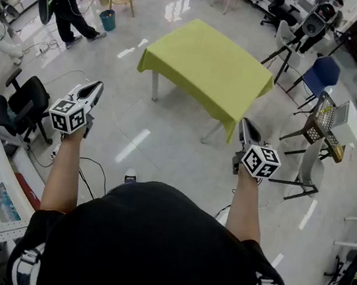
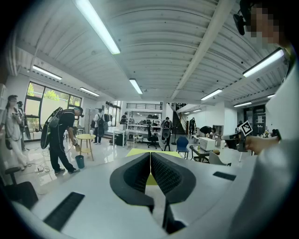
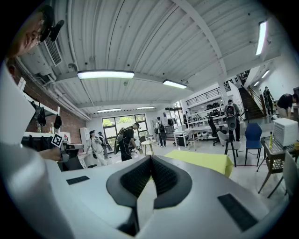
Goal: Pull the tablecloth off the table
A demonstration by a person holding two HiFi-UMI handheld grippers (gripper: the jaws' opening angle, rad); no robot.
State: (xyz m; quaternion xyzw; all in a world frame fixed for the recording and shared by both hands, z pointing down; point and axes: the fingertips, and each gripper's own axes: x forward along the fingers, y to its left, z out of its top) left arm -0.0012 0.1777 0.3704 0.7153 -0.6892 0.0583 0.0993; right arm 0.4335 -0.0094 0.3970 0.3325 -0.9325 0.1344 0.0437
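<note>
Trouble would most likely start with the grip: both claws are clenched on nothing. The left gripper [image 1: 95, 90] and right gripper [image 1: 246, 126] hang in the air with pads pressed together, well apart from the yellow-green tablecloth [image 1: 206, 66], which lies draped over the table [image 1: 154, 87] at 12 o'clock ahead of the person. The jaws must part before they reach the hem; a thin pinch of fabric could slip out, and a pull from one corner only might drag the table or sweep the cloth into the tripod [image 1: 279, 55] and blue chair [image 1: 322, 73] near its 2 o'clock side. Only the head view shows the whole cloth and that gap, while the gripper views alone show the ribbed pads meeting, with just a strip of cloth beyond.
</note>
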